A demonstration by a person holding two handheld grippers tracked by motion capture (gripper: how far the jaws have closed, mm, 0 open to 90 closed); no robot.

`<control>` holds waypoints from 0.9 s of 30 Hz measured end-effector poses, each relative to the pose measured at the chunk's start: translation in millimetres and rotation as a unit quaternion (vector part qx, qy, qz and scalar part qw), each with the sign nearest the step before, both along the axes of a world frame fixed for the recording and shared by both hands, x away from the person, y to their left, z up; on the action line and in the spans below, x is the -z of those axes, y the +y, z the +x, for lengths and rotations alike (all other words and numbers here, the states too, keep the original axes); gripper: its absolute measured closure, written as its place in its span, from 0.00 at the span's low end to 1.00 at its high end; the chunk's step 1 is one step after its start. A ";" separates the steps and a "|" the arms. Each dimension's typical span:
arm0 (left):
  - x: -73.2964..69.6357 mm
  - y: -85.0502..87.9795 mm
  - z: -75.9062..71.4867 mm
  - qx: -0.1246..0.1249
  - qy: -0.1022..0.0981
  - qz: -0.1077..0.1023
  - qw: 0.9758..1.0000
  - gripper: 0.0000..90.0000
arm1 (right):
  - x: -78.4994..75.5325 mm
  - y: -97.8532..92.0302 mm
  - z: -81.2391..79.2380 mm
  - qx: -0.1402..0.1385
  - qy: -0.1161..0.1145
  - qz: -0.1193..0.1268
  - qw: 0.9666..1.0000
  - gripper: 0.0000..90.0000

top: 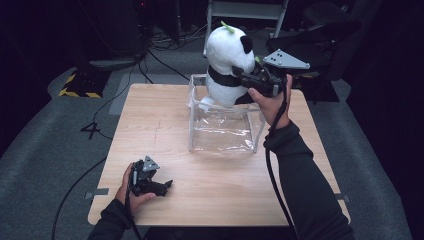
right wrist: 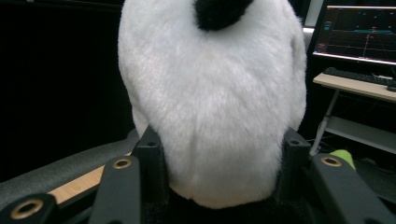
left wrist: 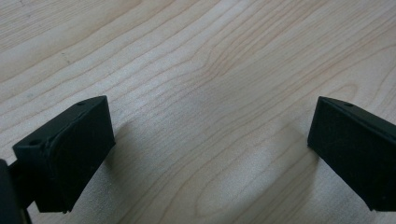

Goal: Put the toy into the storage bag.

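Wooden surface (top: 165, 120) spans mid frame. Clear plastic bin (top: 222, 131) sits center-right on it. Plush panda (top: 227, 62), upper center, is pinched at the body by right claw (top: 239, 75), its base dipping into bin. Left claw (top: 167, 184), lower left, spread w/ nothing between, resting on surface. Right gripper view adds a monitor (right wrist: 357, 32), upper right.

Setting: recording lab or studio. Evidence: black-curtained surroundings; grey carpeted floor (top: 45, 135) with trailing cables (top: 107, 102); yellow-and-black hazard tape (top: 75, 93); lone wooden counter (top: 160, 125) under a fixed light; metal-framed stand (top: 247, 12) behind; monitor (right wrist: 357, 32) showing graph traces, keyboard (right wrist: 357, 77) on a side desk.
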State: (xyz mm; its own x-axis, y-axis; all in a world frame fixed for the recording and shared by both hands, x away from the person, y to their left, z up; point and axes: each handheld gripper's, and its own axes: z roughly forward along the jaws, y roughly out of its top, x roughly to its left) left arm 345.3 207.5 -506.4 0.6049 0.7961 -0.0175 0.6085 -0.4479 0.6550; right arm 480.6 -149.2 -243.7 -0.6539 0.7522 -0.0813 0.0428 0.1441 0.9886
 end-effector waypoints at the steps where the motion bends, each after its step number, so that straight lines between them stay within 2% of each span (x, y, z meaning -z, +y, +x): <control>1: 0.0 0.0 0.0 0.000 0.000 0.000 1.000 0.01 | 0.8 1.8 0.9 0.001 -0.001 -0.001 1.000 0.55; 5: 0.0 -0.1 0.0 0.000 0.000 -0.001 1.000 0.01 | 5.0 10.2 4.1 0.001 0.004 0.003 1.000 0.55; 14: 0.0 -0.1 0.0 0.000 0.000 -0.001 1.000 0.01 | 20.6 29.0 7.7 -0.007 0.014 -0.023 1.000 0.55; 17: 0.0 -0.1 0.0 0.000 0.000 -0.001 1.000 0.01 | 25.5 30.5 8.6 -0.006 0.017 -0.027 0.999 0.55; 21: 0.0 -0.2 0.2 0.000 0.000 -0.001 1.000 0.01 | 32.5 26.2 8.8 -0.011 0.025 -0.013 1.000 0.54; 27: 0.0 -0.2 0.2 0.000 0.000 -0.001 1.000 0.01 | 44.7 25.6 12.2 -0.002 0.042 -0.039 0.998 0.53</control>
State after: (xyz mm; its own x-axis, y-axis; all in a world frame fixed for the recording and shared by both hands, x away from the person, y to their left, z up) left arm 345.5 207.3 -506.4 0.6055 0.7956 -0.0197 0.6084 -0.4468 0.6560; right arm 492.8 -123.6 -288.3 -0.6645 0.7425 -0.0843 0.1250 0.2216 0.9671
